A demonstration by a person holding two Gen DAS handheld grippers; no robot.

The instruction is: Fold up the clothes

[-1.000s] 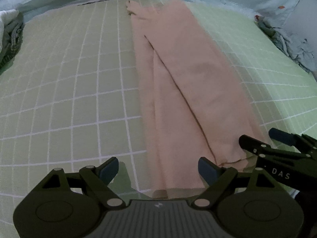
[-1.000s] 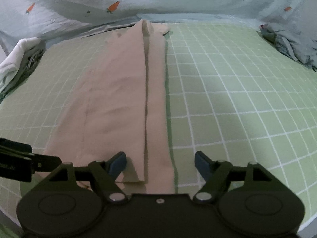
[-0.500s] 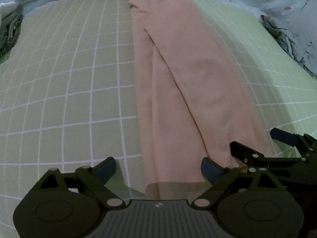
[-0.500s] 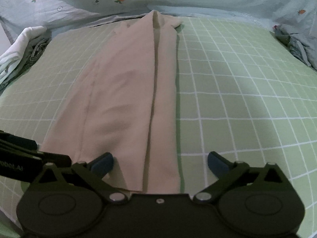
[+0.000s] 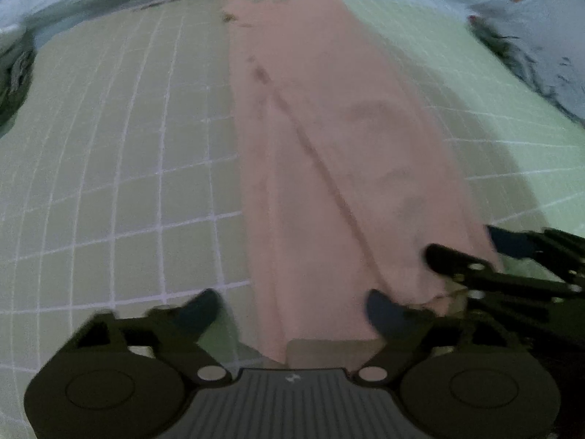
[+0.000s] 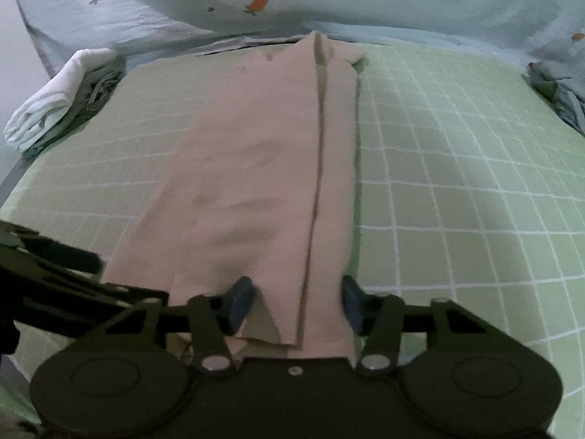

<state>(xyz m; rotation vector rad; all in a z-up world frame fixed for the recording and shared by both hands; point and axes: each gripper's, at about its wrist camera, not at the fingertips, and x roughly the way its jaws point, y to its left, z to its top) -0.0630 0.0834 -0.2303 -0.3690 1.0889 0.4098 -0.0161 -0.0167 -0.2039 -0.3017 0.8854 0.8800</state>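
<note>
Far left in the right wrist view, a white folded cloth lies on a darker bundle at the edge of the green checked sheet; they touch.

The left gripper sits low over the near end of the pink garment. Its fingers stand wide apart, one on bare sheet left of the cloth, the other at the garment's near right portion. The near hem lies between them, under the gripper body. No cloth is pinched between the pads. This view is blurred, so contact between fingertip and fabric cannot be confirmed.

The pink garment is spread flat down the middle of the sheet, running as one long strip from near to far. It is folded lengthwise. A dark crease or overlapping edge runs along its length, right of centre in the right wrist view. The far end reaches the edge of the pale blue carrot-print bedding. Slight wrinkles show in the middle section.

The right gripper sits at the same near end, just beside the left gripper. Its fingers are partly open, straddling the right portion of the garment, crease included. Fabric fills the gap between them and a small corner is turned up at the hem. The pads are near the cloth but not closed upon it.

Far right, a grey crumpled cloth lies at the sheet's edge.
</note>
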